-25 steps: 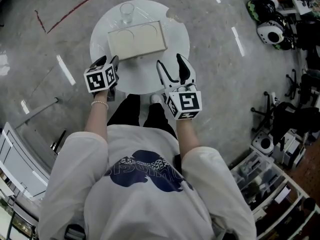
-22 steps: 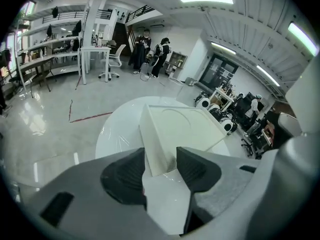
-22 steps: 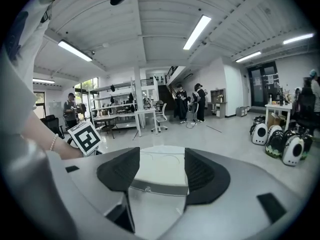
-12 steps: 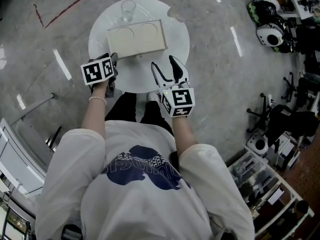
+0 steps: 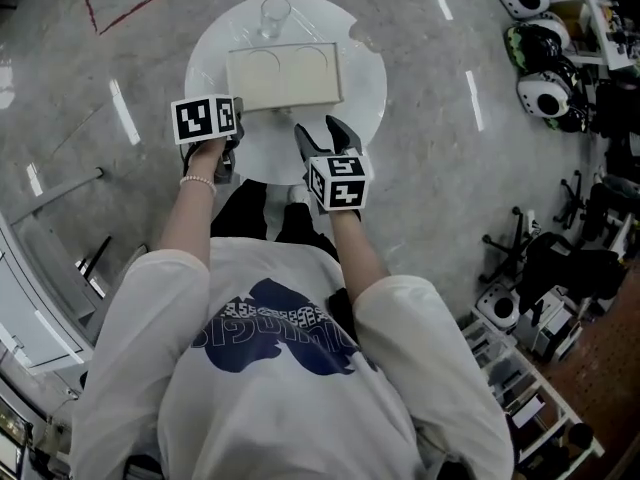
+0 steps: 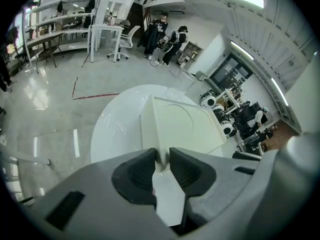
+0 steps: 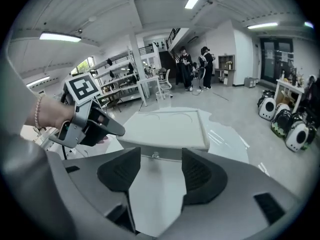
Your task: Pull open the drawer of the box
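The grey polished floor (image 5: pixel 450 168) spreads all around me, with a red line (image 5: pixel 150 3) painted across it at the far left. To my right, rounded white-and-black machines (image 5: pixel 540 68) stand along the floor's edge, and shelving (image 5: pixel 520 398) with bins sits nearer my right side. Further back in the hall are people (image 7: pixel 192 66) standing and a desk with chairs (image 6: pixel 107 39).

The round white table (image 5: pixel 365 78) stands just in front of me, and the box (image 5: pixel 283 78), a flat cream one, lies in its middle. Its drawer front (image 7: pixel 175 156) faces me and is not pulled out.

My left gripper (image 6: pixel 161 155) is closing on the box's near left corner, which fills the gap between the dark pads (image 6: pixel 137 171). My right gripper (image 5: pixel 322 130) hovers over the table's near edge with its jaws spread and nothing between them. Nothing lies between it and the drawer.

A clear glass (image 5: pixel 273 16) stands beyond the box, near the far rim. The small knob (image 7: pixel 155 155) sits on the drawer front, straight ahead of my right jaws.

The print on my shirt is not legible, and the cubes carry only square markers.
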The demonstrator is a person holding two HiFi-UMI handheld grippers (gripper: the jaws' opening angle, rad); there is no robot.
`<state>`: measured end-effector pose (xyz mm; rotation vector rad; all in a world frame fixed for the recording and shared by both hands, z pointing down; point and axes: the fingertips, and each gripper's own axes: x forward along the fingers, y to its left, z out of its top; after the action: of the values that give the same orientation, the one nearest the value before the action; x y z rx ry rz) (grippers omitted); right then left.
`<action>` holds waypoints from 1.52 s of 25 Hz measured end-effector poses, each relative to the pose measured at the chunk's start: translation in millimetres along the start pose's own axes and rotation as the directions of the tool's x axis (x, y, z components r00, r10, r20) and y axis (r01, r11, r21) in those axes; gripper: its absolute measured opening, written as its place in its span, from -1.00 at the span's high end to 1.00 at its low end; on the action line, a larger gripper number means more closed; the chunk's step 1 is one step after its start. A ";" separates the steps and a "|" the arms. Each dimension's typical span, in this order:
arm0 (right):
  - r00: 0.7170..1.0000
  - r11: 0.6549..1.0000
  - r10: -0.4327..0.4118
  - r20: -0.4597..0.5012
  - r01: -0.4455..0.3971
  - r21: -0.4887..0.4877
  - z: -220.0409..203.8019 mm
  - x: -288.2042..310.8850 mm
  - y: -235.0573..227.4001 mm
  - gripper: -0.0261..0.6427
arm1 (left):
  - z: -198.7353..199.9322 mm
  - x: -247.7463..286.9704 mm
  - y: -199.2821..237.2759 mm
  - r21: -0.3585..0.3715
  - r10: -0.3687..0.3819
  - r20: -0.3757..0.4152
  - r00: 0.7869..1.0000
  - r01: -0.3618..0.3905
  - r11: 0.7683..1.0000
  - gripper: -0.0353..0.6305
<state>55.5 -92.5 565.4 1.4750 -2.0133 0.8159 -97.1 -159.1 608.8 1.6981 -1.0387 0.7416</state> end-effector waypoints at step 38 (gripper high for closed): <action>0.789 0.931 0.304 -0.535 -0.127 0.342 -49.5 107.4 20.4 0.55 | 1.6 -3.2 4.3 -0.060 0.016 0.023 1.000 -0.015 0.998 0.60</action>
<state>8.5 -122.2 671.7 0.9525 -1.6428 1.5099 -102.3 -160.4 607.4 1.6533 -1.0809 0.6953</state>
